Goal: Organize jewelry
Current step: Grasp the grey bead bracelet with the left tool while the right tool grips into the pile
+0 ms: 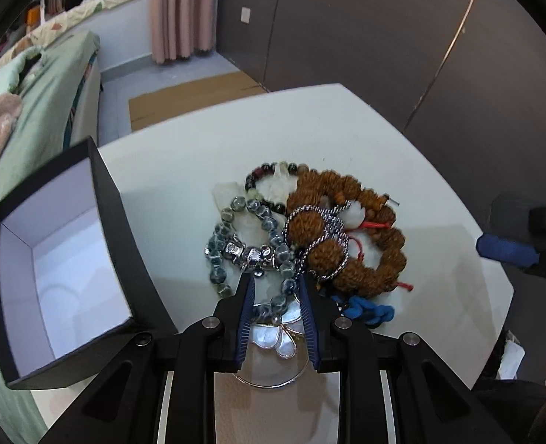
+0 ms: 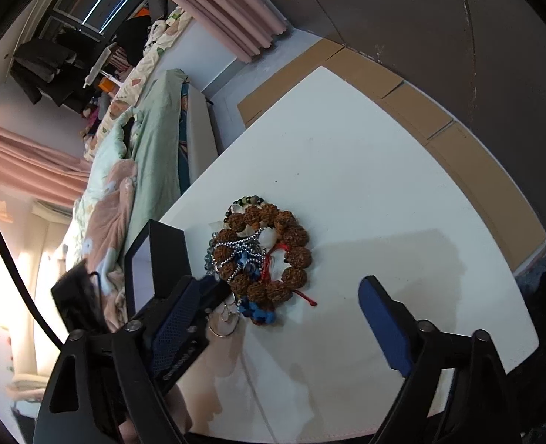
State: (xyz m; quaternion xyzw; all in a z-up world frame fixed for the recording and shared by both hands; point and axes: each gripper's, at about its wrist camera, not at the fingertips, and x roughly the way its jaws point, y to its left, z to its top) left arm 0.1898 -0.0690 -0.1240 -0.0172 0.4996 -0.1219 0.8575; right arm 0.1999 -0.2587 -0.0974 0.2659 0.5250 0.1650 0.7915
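Observation:
A tangled jewelry pile lies mid-table: a brown seed-bead bracelet (image 1: 365, 259) (image 2: 295, 255), a silver chain (image 1: 330, 218), a grey-blue bead bracelet (image 1: 236, 207), a dark bead bracelet (image 1: 269, 170) and a blue tassel (image 1: 369, 312). My left gripper (image 1: 275, 288) is at the pile's near edge, jaws narrowly apart. A stretch of the grey-blue beads and a pearly flower pendant (image 1: 273, 340) show between its pads, with no clear pinch. An open black box (image 1: 114, 203) (image 2: 165, 255) with a white inside stands to the left. My right gripper (image 2: 280, 281) is wide open near the pile, holding nothing.
The white table (image 1: 199, 137) (image 2: 347, 170) ends close behind the pile and at the right. A bed with green covers (image 1: 51, 85) lies beyond the box. Cardboard (image 1: 184, 100) is on the floor, with a dark wall behind. The right gripper's blue pad (image 1: 506, 249) shows at the right.

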